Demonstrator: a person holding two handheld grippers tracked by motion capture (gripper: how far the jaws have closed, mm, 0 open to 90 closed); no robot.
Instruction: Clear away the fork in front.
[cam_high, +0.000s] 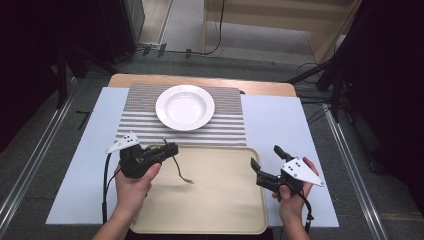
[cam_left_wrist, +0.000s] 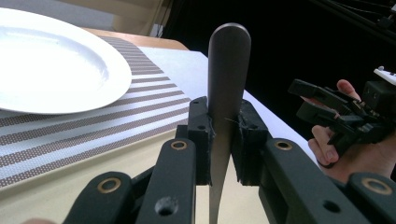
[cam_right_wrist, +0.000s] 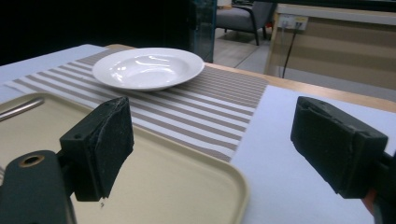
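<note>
My left gripper (cam_high: 171, 149) is shut on a metal fork (cam_high: 183, 174) above the tray's near-left part. The fork's tines hang down toward the tray. In the left gripper view the fork's rounded handle (cam_left_wrist: 228, 70) stands up between the two pads, which press on its sides. My right gripper (cam_high: 265, 156) is open with nothing between its fingers, and it sits over the tray's right edge. Its pads stand wide apart in the right gripper view (cam_right_wrist: 222, 140). A white deep plate (cam_high: 185, 107) rests on the striped placemat (cam_high: 140, 127) beyond the tray.
The beige tray (cam_high: 225, 205) lies at the table's near side on a pale blue sheet (cam_high: 280, 125). The plate (cam_right_wrist: 147, 67) and the placemat (cam_right_wrist: 205, 107) are ahead of the right gripper. The right gripper (cam_left_wrist: 327, 109) and its hand are at the right of the left gripper view.
</note>
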